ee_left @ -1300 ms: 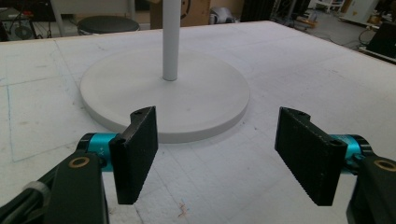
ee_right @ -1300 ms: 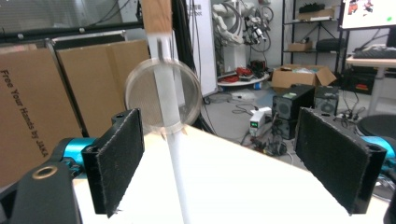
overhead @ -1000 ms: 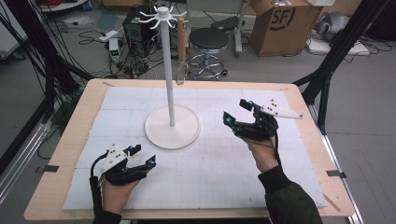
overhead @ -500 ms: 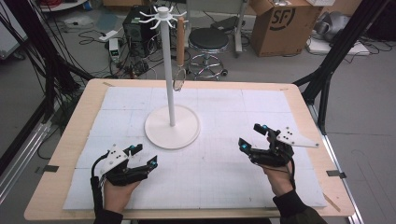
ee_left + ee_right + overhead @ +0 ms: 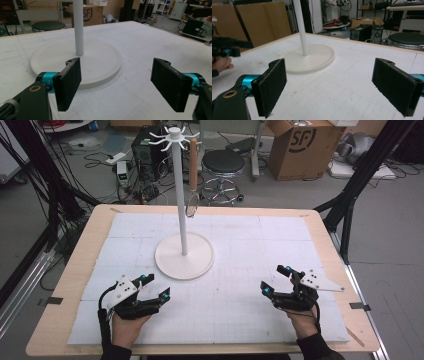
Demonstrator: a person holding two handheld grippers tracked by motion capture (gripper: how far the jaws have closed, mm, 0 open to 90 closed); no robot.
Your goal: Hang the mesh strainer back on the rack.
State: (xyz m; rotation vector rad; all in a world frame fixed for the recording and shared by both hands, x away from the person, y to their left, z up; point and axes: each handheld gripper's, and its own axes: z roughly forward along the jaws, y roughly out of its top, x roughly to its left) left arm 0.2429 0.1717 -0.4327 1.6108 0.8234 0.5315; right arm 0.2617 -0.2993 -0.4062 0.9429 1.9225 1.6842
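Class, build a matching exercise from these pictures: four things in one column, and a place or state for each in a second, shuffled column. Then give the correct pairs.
Things:
1. left gripper
2. right gripper
3. white stand
4. wooden-handled utensil

Places or states:
A. hangs from a hook at the top of the stand
B. open, at the near right of the table
C. upright on a round base at mid-table
D. open, at the near left of the table

Pairs: 1-D, 2-B, 3-C, 4-A

A lab or workshop: a light wooden table (image 5: 75, 270) stands on a grey concrete floor among tangled black cables (image 5: 150, 190), a black computer tower (image 5: 145, 150), a round black stool (image 5: 223, 162), brown cardboard boxes (image 5: 300, 145) and black metal frame struts (image 5: 360, 185).
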